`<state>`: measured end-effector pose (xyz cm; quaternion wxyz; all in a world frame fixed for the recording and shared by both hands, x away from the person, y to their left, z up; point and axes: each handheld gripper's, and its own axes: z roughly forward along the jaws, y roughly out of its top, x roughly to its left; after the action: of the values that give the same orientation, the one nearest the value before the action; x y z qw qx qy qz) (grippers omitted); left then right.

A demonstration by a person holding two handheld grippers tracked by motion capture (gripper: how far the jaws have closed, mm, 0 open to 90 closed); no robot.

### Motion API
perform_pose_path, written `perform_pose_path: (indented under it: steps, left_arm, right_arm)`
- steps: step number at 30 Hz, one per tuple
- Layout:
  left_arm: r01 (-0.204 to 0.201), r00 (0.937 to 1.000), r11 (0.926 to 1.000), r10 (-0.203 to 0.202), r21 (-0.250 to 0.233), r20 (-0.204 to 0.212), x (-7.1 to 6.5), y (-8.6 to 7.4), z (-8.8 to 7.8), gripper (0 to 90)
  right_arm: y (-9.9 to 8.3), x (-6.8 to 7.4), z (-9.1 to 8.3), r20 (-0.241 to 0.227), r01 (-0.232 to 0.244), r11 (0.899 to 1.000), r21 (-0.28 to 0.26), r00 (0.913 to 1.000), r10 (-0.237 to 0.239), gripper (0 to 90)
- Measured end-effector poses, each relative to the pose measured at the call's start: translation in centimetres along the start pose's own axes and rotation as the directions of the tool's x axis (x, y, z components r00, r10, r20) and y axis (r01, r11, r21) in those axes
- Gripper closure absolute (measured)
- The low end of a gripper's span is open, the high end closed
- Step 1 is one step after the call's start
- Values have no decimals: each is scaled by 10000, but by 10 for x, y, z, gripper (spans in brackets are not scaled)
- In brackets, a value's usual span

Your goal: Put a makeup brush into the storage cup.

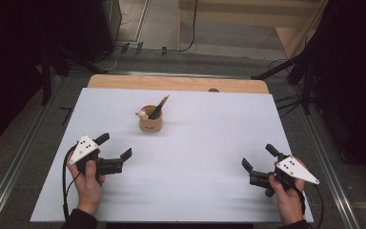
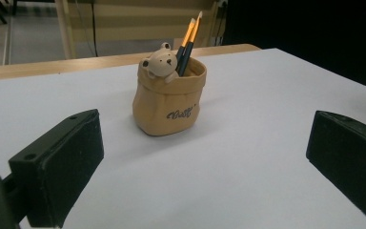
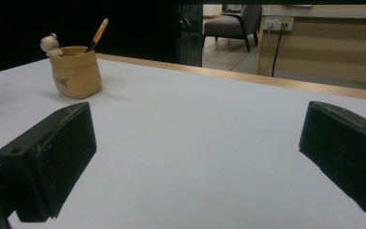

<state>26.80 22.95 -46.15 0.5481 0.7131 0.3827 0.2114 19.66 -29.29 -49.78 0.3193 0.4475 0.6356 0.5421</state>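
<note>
White sheeting covers the tabletop [image 1: 195, 157] in a dim room with cables on the floor beyond. From the high view, a tan pen holder [image 1: 150, 121] shaped like a small sack stands at about 11 o'clock from the sheet's middle, a bear figure [image 1: 142, 114] on its rim and pencils [image 1: 159, 108] leaning out. The left hand-held gripper [image 1: 114, 146] sits at 8 o'clock, jaws spread and empty; the right hand-held gripper [image 1: 259, 157] sits at 4 o'clock, likewise spread and empty. Both are well apart from the holder.

From the left gripper view, the pen holder [image 2: 168, 98] stands at 12 o'clock between the two parted jaws, near but untouched, its pencils [image 2: 188, 44] upright in it.

From the right gripper view, the holder [image 3: 76, 70] stands far off at 10 o'clock, past the left jaw.

Judged from this, the work has not begun: nothing is gripped, the pencils remain in the holder, and approach, grasp and any move of the pencils or holder are all left.
</note>
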Motion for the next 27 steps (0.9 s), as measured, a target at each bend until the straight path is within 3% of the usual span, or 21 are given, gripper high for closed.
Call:
perform_pose_path:
  steps: [5, 11, 27]
  left_arm:
    - [103, 9999, 9999, -103, -111, -55, 3, -1, -8, 0]
    - [-197, 9998, 9998, 197, 25, -49, -1, -5, -14, 0]
    - [-302, 9995, 9993, 302, -227, 17, -2, -8, -37, 0]
  right_arm:
    - [0, 0, 0, 1, -51, 10000, 47, 10000, 51, 0]
    - [0, 0, 0, 7, 27, 10000, 29, 10000, -27, 0]
    - [-1, 1, 0, 35, 35, 9999, 104, 10000, -36, 0]
